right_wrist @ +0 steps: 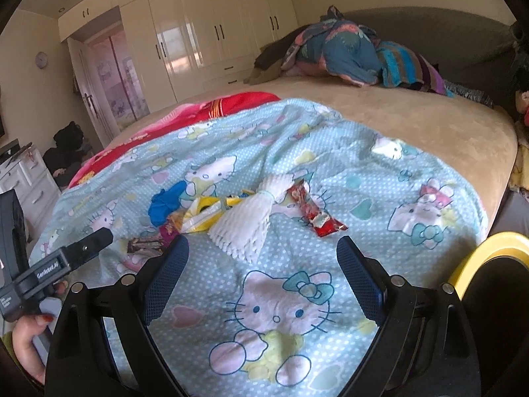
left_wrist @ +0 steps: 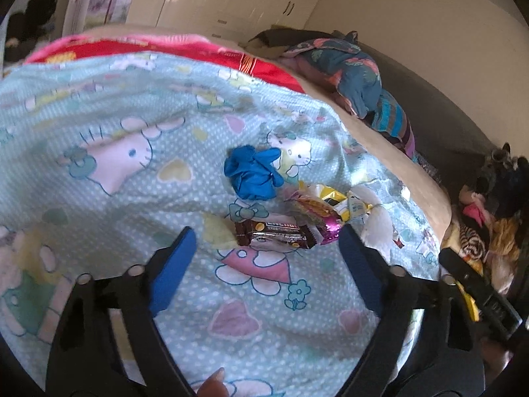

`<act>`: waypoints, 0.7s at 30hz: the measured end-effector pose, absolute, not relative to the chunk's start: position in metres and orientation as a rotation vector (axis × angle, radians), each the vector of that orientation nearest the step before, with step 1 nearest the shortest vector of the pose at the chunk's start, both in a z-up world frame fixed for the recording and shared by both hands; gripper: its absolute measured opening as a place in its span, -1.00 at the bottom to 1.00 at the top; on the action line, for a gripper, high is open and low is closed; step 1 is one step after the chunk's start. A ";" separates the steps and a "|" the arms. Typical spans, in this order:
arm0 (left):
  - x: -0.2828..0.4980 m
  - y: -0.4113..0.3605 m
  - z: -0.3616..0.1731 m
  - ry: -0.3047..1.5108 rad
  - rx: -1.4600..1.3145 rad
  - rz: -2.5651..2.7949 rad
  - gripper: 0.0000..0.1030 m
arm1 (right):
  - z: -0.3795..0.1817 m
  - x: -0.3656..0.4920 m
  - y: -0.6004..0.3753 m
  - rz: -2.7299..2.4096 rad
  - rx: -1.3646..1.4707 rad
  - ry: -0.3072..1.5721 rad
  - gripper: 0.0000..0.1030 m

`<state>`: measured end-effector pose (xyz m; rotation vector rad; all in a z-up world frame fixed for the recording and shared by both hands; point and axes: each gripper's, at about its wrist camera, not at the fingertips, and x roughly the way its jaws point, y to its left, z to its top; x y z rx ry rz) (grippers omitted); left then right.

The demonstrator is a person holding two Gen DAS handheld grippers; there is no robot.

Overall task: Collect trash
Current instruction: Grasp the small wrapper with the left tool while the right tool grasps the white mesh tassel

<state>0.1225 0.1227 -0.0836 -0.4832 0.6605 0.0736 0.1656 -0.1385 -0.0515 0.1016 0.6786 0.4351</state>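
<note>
In the left wrist view, the left gripper (left_wrist: 266,243) stands released, jaws spread and nothing between them, just short of a brown chocolate wrapper (left_wrist: 274,235) lying flat on the cartoon-cat bedsheet (left_wrist: 99,125). A crumpled blue glove (left_wrist: 253,172) sits just behind it, and a yellow wrapper (left_wrist: 334,202) and a purple foil wrapper (left_wrist: 329,230) crowd its right end. The risk here is a messy pinch — the flat wrapper may slide away on the soft sheet, or the jaws may gather a fold of cloth along with it. The purple foil touches the brown wrapper, so it could be dragged off and dropped.

In the right wrist view, the right gripper (right_wrist: 263,248) is also released and empty, pointing at a white foam net (right_wrist: 246,223) lying near the middle of the trash pile. A red wrapper (right_wrist: 314,208) lies just to its right. The net is light and springy — it could squirt out of a shallow grip. The yellow-rimmed bin (right_wrist: 489,241) waits at the right edge; both grippers work the same small pile, so they may bump.
</note>
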 end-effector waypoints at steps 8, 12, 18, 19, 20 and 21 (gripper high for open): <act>0.146 0.133 -0.106 0.708 -0.595 0.074 0.11 | -0.074 0.186 -0.127 0.452 0.118 0.733 0.64; 0.152 0.134 -0.116 0.728 -0.612 0.080 0.01 | -0.082 0.197 -0.120 0.463 0.141 0.758 0.56; 0.154 0.133 -0.120 0.731 -0.614 0.082 -0.13 | -0.091 0.217 -0.110 0.491 0.179 0.798 0.31; 0.153 0.133 -0.121 0.731 -0.613 0.083 -0.15 | -0.094 0.220 -0.107 0.504 0.184 0.816 0.19; 0.153 0.133 -0.121 0.734 -0.611 0.084 -0.21 | -0.097 0.222 -0.106 0.517 0.192 0.828 0.01; 0.153 0.132 -0.121 0.735 -0.609 0.084 -0.26 | -0.099 0.222 -0.106 0.534 0.200 0.839 -0.10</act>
